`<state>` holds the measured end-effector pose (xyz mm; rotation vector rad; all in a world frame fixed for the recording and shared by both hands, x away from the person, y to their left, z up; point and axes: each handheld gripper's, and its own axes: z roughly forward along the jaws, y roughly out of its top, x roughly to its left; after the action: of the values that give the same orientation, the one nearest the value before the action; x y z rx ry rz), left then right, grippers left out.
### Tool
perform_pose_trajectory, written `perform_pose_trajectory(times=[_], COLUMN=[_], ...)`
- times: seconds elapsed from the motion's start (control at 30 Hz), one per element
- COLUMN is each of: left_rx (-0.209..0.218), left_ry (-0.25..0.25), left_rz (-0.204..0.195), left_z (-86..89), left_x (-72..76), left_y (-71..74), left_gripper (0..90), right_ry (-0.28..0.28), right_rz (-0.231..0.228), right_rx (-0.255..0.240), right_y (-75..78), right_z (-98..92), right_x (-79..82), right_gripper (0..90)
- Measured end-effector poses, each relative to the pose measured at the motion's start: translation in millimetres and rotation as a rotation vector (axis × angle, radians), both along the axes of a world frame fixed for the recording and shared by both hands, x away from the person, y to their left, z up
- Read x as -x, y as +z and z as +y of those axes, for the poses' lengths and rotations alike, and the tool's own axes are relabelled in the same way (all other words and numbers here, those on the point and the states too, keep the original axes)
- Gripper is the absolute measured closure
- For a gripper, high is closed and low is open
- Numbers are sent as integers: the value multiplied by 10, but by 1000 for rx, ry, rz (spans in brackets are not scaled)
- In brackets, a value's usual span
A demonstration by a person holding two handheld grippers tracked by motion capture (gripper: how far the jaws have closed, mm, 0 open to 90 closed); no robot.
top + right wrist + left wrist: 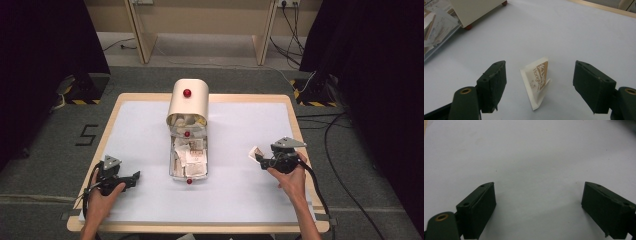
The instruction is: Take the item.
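While left gripper (539,207) gapes over bare mat, right gripper (540,85) fingers spread wide around untouched packet (537,80).

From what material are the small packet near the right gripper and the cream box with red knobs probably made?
The packet looks like thin matte paper: it is creased, folded and printed in brown. The box looks like painted metal or plastic, with a smooth satin cream surface and a rounded top; which one is unclear.
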<state>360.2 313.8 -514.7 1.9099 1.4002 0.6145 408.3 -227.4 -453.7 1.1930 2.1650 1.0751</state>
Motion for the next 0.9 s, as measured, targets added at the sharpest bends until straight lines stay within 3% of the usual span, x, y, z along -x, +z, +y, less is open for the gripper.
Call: perform_pose_trajectory(times=[0.43, 0.9], left_rx=[0, 0], left_ry=[0, 0], left_rz=[0, 0], left_z=[0, 0], left_x=[0, 0], left_y=[0, 0], left_gripper=[114, 114], right_ry=[7, 13], right_rz=[11, 11], right_rx=[-1, -21], right_y=[-8, -115], right_z=[13, 15], right_x=[117, 361], right_gripper=[259, 261])
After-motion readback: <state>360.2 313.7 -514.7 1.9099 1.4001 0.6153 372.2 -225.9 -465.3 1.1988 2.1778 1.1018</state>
